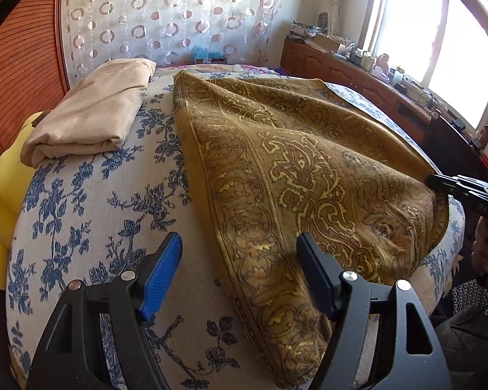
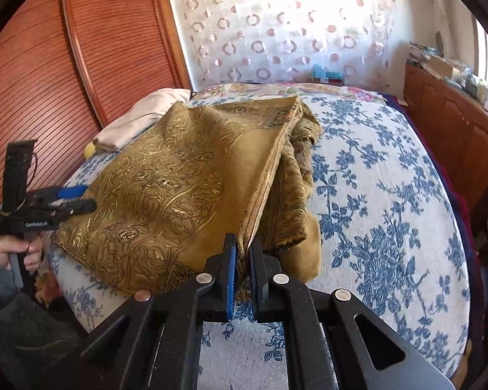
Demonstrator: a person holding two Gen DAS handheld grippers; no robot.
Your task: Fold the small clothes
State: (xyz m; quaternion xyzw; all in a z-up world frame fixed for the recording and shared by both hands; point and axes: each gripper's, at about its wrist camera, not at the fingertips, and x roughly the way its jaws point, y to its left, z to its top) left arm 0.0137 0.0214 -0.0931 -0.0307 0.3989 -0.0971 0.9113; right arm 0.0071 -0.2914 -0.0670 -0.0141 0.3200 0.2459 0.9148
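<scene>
Gold paisley cloth [image 1: 276,162] half-folded on bed, near edge lifted

Bare floral bedspread [image 2: 390,195] right of the gold cloth [image 2: 166,195] — beige folded pile [image 1: 91,113] crowding far-left.

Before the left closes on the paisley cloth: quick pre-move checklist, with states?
1. Right gripper clamped on the paisley cloth: ok, edge is pinched between its fingers.
2. Left gripper open: ok, jaws wide apart.
3. Cloth edge between the left fingers: ok, the near fold runs through the gap.
4. Left pads touching cloth: cannot tell.
5. Folded beige garment out of the way: ok, lies apart on the bed.
</scene>
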